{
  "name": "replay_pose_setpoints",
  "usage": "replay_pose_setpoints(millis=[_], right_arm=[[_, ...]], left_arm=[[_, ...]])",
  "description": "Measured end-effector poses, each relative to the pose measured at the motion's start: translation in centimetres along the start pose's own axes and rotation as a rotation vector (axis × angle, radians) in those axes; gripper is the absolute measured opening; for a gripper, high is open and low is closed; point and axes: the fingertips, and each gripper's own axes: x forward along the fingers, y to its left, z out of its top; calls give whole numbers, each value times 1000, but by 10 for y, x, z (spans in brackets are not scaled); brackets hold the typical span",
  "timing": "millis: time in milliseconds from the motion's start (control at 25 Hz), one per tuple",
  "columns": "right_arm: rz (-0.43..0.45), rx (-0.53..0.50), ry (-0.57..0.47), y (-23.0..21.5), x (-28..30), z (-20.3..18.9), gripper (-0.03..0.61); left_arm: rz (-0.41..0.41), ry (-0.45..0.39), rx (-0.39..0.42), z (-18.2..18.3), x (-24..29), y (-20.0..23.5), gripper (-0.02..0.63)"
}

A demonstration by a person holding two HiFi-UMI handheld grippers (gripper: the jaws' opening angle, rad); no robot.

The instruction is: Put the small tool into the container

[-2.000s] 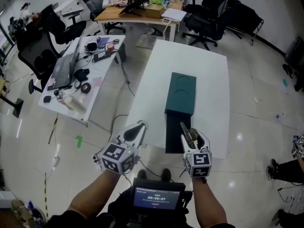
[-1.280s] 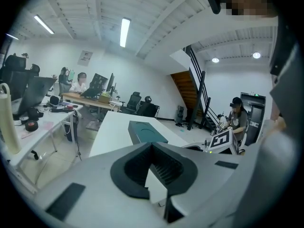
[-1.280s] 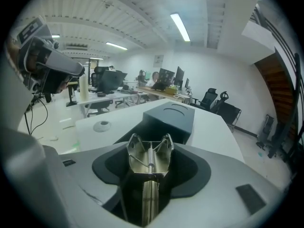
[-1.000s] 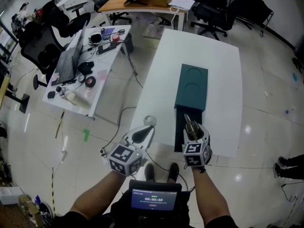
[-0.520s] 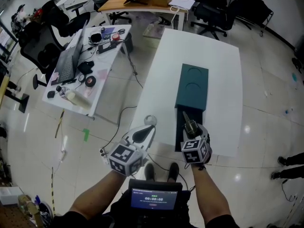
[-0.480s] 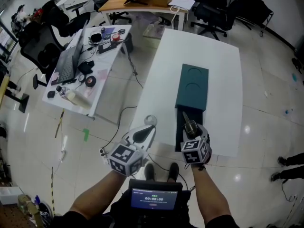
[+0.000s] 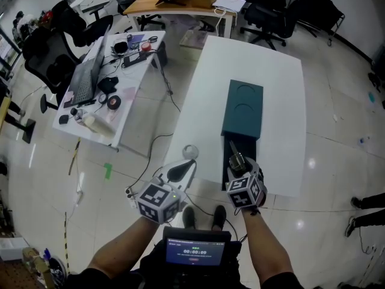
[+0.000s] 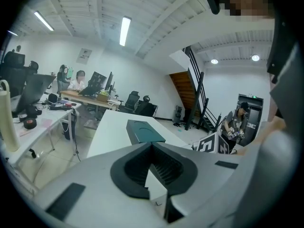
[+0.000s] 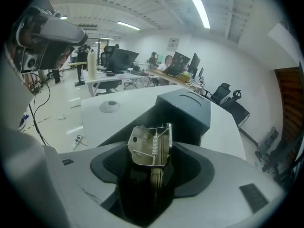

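Observation:
A dark teal box-shaped container [image 7: 242,110] lies lengthwise on the white table [image 7: 258,59], its dark drawer [image 7: 229,151] pulled out toward me. My right gripper [image 7: 236,162] hovers over the drawer's near end. Its jaws are opening, and the small metal spring tool [image 9: 151,145] still stands between them, with the pads [image 9: 111,164] no longer clamping it. The container's drawer opening [image 9: 187,110] lies straight ahead of it. My left gripper [image 7: 179,170] hangs at the table's near left edge, shut and holding nothing; past its fingers [image 8: 164,170] the container [image 8: 144,131] shows further up the table.
A small round white disc [image 7: 190,152] lies on the table near the left gripper. A cluttered desk [image 7: 102,83] with a laptop stands to the left, office chairs [image 7: 271,11] beyond the table. A screen device [image 7: 195,248] hangs at my chest.
The right gripper has edged slightly left and nearer over the drawer, and the tool now leans a little more. The left gripper has stayed put.

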Motion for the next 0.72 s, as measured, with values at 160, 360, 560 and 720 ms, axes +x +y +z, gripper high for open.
replay_pose_setpoints(millis=[160,360,560,720], right_arm=[[16,-26,12,9,-4,-4,278],[18,-112,40,16,-1,-10,275],[25,-178,75,21,1,-12,268],[29,-208,105,18,1,-15,268]], left_arm=[[1,0,-4,-1,-5,1,17],[7,-3,-5,-3,-6,1,17],[3,-6,-5,0,-7,-1,17],[3,-3,-4,0,-10,-3,17]])
